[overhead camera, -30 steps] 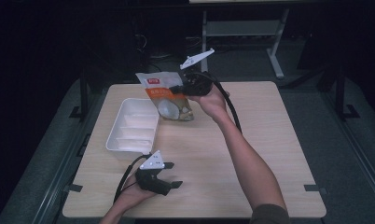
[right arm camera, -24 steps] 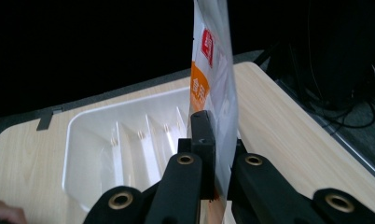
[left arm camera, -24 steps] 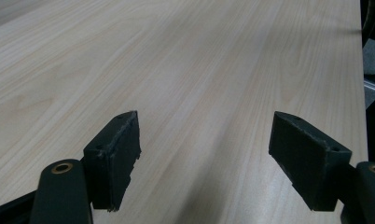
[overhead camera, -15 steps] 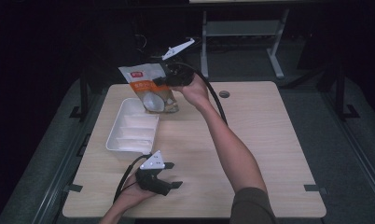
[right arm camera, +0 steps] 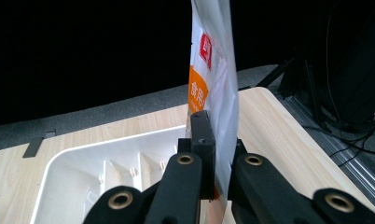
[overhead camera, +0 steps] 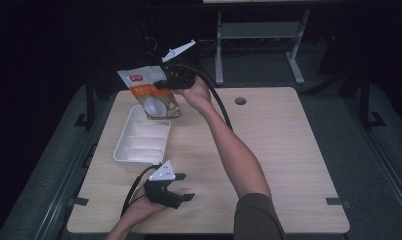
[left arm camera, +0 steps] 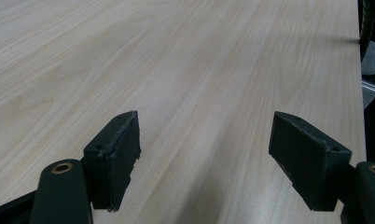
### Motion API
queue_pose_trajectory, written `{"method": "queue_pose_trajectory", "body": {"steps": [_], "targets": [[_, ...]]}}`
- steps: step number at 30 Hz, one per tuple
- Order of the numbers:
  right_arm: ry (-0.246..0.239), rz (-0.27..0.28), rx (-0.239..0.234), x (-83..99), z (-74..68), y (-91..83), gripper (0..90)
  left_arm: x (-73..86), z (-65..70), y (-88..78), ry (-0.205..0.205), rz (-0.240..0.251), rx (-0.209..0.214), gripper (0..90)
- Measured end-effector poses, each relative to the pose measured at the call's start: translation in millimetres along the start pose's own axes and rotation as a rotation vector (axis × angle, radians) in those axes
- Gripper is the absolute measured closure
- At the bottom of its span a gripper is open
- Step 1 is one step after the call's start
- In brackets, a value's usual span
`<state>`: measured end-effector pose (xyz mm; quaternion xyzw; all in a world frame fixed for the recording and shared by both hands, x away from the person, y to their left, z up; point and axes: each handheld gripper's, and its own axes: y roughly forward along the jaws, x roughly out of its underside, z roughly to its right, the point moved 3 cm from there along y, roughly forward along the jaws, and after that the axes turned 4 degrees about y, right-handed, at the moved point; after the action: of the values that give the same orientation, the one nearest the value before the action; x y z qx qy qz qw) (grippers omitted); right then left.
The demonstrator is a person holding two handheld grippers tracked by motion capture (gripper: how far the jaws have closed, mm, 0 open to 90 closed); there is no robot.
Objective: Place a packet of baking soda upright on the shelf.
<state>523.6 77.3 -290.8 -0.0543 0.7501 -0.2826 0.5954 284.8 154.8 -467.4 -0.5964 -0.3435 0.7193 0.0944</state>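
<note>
Between the jaws of our right gripper (overhead camera: 161, 84) we are clamping a pouch (overhead camera: 150, 93), white with an orange band and a small red mark, and the jaws are pressing flat on its edge with no gap showing in the right gripper view (the pouch (right arm camera: 212, 88) is rising upright from the pads there). We are holding the pouch off the table, hanging down from the gripper, its lower end hovering over the far end of a white divided tray (overhead camera: 142, 136); from the high view we cannot tell whether pouch and tray are touching. Below and just beyond this gripper, the tray (right arm camera: 83, 172) is sitting on the wooden table (overhead camera: 279, 150), its inner ribs facing up. Our left gripper (overhead camera: 181, 187) is resting near the table's close edge, well apart from the tray and the pouch, and its jaws are standing wide apart with nothing between them. Ahead of those open jaws, in the left gripper view, bare light wood (left arm camera: 199, 70) is stretching away.
</note>
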Motion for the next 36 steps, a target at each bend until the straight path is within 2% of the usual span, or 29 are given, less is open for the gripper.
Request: {"method": "queue_pose_trajectory", "body": {"steps": [10,16,23,29,34,36], "targets": [[0.001,-0.002,-0.002,-2.0,4.2,21.5,89.9,0.6,-2.3,-1.4,-0.006,0.003,0.000,24.6],[0.021,-0.011,-0.016,2.1,5.6,36.0,89.8,0.9,-3.2,-1.9,-0.007,0.006,-0.001,24.5],[0.029,-0.017,-0.011,7.4,7.2,53.8,89.8,1.3,-3.7,-2.5,-0.011,0.007,-0.003,24.5],[0.059,0.005,-0.014,18.5,10.5,66.2,89.8,1.4,-4.0,-2.7,-0.009,0.007,-0.005,24.6],[0.105,0.033,-0.033,27.7,14.1,72.9,89.7,1.4,-3.8,-2.6,-0.007,0.006,-0.005,24.5],[0.107,0.035,-0.034,31.3,14.9,76.8,89.7,1.4,-3.9,-2.7,-0.008,0.007,-0.005,24.5]]}}
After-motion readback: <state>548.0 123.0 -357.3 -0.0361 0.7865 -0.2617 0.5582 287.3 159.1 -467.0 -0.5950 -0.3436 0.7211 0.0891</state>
